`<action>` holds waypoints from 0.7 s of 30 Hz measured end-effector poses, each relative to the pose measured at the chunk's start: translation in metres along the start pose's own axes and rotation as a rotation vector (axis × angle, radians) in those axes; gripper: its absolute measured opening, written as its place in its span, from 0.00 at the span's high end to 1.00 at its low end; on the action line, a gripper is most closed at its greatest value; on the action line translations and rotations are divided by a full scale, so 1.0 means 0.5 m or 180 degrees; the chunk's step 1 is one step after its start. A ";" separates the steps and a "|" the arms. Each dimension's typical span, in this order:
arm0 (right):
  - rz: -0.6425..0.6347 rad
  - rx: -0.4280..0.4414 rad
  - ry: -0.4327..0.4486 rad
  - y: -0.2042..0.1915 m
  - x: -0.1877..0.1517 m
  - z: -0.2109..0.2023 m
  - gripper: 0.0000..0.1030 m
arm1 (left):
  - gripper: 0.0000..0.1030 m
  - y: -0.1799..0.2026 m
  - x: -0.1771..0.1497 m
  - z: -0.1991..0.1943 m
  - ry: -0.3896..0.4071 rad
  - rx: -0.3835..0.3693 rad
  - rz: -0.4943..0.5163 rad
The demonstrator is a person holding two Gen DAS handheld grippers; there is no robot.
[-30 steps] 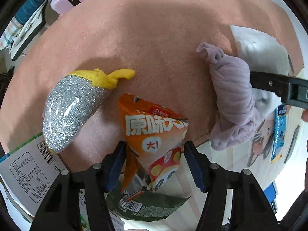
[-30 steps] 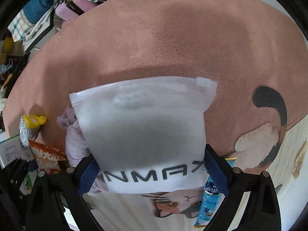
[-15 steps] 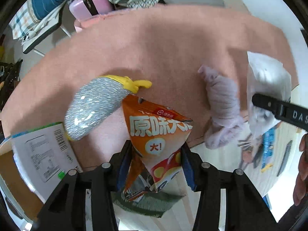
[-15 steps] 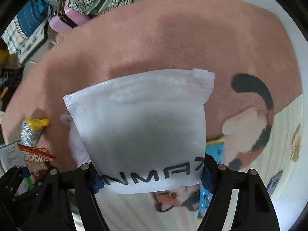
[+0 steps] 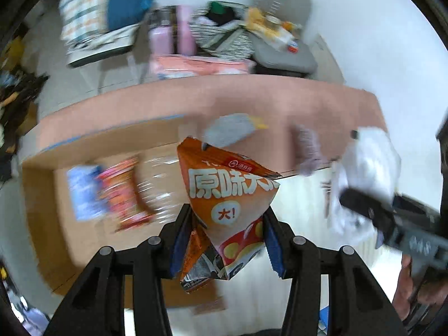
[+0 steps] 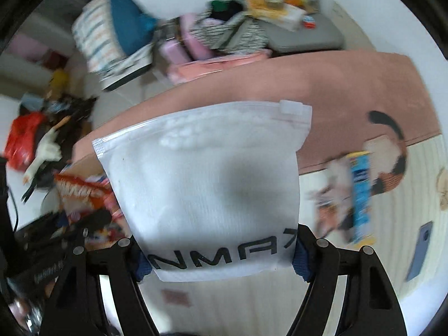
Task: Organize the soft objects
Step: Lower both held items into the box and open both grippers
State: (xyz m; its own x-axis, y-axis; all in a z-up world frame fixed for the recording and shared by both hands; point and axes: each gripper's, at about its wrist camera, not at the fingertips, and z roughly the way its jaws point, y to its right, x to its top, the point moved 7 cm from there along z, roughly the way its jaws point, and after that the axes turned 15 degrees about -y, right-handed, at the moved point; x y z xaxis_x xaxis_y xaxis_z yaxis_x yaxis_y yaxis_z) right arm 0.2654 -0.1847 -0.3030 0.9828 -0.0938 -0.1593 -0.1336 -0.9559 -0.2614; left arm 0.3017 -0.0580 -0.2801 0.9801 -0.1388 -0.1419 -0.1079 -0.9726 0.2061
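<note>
Left tongs: clamped on one orange snack bag, held up above an open cardboard box at left (contents blurred). Bag reads "原味" and "大!". Right tongs: clamped on one white zip pouch, lower edge between the fingers, lettering partly readable, "NMA". One pink rug lies beyond.

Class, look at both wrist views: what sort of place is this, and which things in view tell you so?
Most likely a lived-in room at home, worked on at floor level. A pink rug with a cat design covers the floor, clothes and bags are heaped behind it, and an open cardboard box holds snack packets.
</note>
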 end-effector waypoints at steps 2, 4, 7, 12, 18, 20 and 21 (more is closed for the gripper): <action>-0.0136 0.0101 -0.0058 -0.093 -0.039 0.028 0.24 | 0.56 -0.090 -0.032 -0.021 0.0018 0.0109 -0.0153; -0.0213 0.0145 -0.0119 -0.162 -0.078 0.051 0.24 | 0.56 -0.185 -0.056 -0.024 0.0008 0.0245 -0.0338; -0.0304 0.0182 -0.0308 -0.268 -0.110 0.128 0.24 | 0.56 -0.313 -0.075 -0.019 -0.0070 0.0360 -0.0569; -0.0272 0.0032 -0.0578 -0.368 -0.135 0.259 0.24 | 0.56 -0.455 -0.067 0.030 -0.0252 0.0432 -0.0817; -0.0228 -0.0094 -0.0764 -0.411 -0.138 0.343 0.24 | 0.56 -0.496 -0.045 0.097 -0.0511 0.0377 -0.0831; -0.0198 -0.0099 -0.0799 -0.414 -0.140 0.358 0.24 | 0.56 -0.508 -0.028 0.121 -0.0561 0.0362 -0.0819; -0.0189 -0.0121 -0.0812 -0.417 -0.141 0.365 0.24 | 0.56 -0.511 -0.025 0.127 -0.0577 0.0365 -0.0805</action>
State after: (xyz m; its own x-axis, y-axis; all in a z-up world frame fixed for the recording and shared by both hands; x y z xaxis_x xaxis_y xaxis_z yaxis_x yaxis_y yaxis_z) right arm 0.2008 0.0720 -0.4112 0.9241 0.0313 -0.3808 -0.0671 -0.9679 -0.2423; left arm 0.3066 0.1803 -0.3923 0.9337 0.0888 -0.3468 0.1070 -0.9937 0.0335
